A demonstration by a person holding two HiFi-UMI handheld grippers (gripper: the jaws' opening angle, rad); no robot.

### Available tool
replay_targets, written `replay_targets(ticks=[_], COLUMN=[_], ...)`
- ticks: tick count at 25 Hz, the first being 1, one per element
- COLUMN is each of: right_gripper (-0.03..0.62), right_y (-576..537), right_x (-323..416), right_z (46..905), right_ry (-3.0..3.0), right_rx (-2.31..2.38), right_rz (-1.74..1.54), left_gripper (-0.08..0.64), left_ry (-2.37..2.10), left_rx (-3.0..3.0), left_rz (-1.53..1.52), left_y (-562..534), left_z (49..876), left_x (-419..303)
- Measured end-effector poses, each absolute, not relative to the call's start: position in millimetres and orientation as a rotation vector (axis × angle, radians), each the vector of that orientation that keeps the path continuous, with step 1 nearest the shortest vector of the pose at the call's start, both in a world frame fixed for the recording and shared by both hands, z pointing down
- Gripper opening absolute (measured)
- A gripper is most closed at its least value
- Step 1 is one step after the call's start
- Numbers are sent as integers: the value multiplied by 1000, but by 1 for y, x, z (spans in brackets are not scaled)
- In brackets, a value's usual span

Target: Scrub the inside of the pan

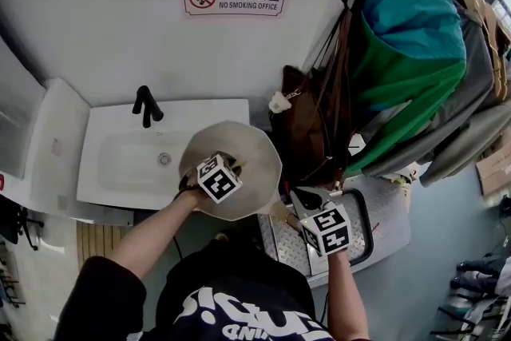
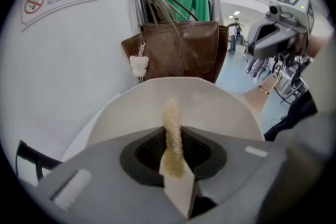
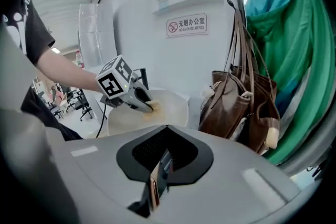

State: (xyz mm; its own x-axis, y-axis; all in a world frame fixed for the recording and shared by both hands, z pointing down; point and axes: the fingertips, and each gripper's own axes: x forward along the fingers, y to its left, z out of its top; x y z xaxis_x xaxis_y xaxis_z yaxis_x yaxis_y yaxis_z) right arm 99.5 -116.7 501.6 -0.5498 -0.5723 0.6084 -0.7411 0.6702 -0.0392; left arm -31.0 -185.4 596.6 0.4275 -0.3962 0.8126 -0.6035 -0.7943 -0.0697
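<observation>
Cream round pan (image 1: 254, 146) is tilted up over the right end of the white sink (image 1: 112, 172); its support is unclear. Left gripper (image 2: 176, 173) clamps a tan fuzzy scrub pad (image 2: 171, 128) against the pan's inside. Right gripper (image 3: 157, 176) is closed, nothing visibly held. Pan looks rigid, smooth and likely slippery, so brace it at the rim.

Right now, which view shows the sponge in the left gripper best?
The left gripper view: the sponge stands edge-on, clamped in the left gripper, tip against the pale pan. The right gripper view shows only a yellowish bit of it; in the head view the marker cube hides it.
</observation>
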Motion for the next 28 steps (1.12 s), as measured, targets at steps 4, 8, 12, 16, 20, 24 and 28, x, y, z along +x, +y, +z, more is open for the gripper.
replay_targets(ticks=[4,8,12,16,20,24,28], right_gripper=[8,8,8,8,8,8,8], right_y=[-130,-137,-128,-116,-112,-113,-112], right_x=[89,75,58,49,58,69,73], right_z=[467,417,367,342,336,342,348], right_ry=[-2418,-2589,-2812,-2917,-2902,-2858,-2830], right_rx=[1151,1305,1368,1361,1417,1454,1466], right_rz=[369,287,138,20,-40,-49,-63], left_gripper=[69,69,69,69,69,69,69], left_ry=[-1038,-1196,-1330,-1535,-1760,-1866,-1871], left_rx=[2453,2504,2597,2715,2751,2695,2669], left_rz=[1080,807,502,263,105,32,17], left_y=[-186,-177,-156,-134,-113,-100,-97], left_z=[546,486,430,381,355,363,373], left_x=[-45,-63,-81,-105,-138,-159,-161])
